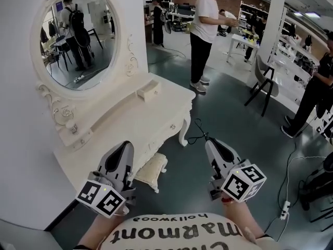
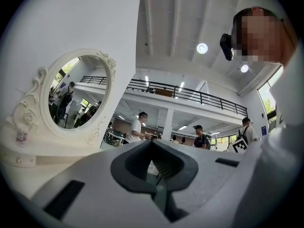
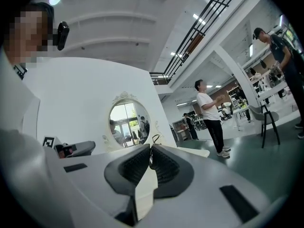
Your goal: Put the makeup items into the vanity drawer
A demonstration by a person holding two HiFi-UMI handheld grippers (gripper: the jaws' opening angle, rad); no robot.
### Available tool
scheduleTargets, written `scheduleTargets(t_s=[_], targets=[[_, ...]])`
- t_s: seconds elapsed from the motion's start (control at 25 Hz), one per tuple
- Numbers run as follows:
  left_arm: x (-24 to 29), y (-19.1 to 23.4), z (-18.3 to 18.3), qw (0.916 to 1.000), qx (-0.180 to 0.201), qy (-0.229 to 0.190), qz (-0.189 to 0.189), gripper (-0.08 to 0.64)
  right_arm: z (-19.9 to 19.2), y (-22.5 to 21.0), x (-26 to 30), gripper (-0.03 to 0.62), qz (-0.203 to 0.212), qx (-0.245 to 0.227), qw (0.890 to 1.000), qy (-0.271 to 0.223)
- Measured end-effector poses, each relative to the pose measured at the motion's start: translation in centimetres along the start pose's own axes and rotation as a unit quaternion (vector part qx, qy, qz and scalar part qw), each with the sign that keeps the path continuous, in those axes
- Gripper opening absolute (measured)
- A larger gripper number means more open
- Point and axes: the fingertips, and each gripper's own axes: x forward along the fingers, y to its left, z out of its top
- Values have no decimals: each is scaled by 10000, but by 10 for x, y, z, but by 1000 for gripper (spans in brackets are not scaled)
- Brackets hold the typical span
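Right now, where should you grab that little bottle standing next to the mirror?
Pinch the little bottle across its body, coming from the front. It stands upright on the vanity ledge with the mirror frame close behind, so the back looks blocked.

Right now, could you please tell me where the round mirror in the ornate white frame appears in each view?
Head view: the round mirror in the ornate white frame is at the upper left.
Left gripper view: it is at the left, mid-height.
Right gripper view: it is near the centre, small.
Shared landmark: the person in a white T-shirt and black trousers stands right of it in every view.
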Motion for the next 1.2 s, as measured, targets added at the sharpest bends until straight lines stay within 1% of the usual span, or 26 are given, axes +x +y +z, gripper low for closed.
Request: scheduleTargets(t_s=[0.24,0.4,0.48,0.56,0.68,0.8,0.92,1.12,1.2], targets=[[30,33,7,9999,40,-42,-98,8,8,-6,52,38,106,-115,9999,-37],[37,56,24,9995,203,-231,-23,8,11,-5,80,38,198,-179,9996,-67],[38,70,29,9991,262,-318,77,8,9,-6,91,38,210,-222,9995,-63],[37,82,27,9990,224,-342,201,8,2,-8,101,38,236,-190,9995,22],[33,95,18,9989,84,-283,361,8,-10,-11,113,38,290,-139,9993,210],[26,107,6,9983,-119,-167,550,8,-20,-12,123,38,364,-206,9984,393],[21,116,-4,9975,-278,-54,654,8,-27,-13,135,38,437,-173,9976,517],[25,133,-16,9954,-142,77,946,8,-39,-18,170,38,768,-102,9947,674],[31,141,-16,9939,-79,34,1098,8,-40,-23,189,38,929,-150,9932,689]])
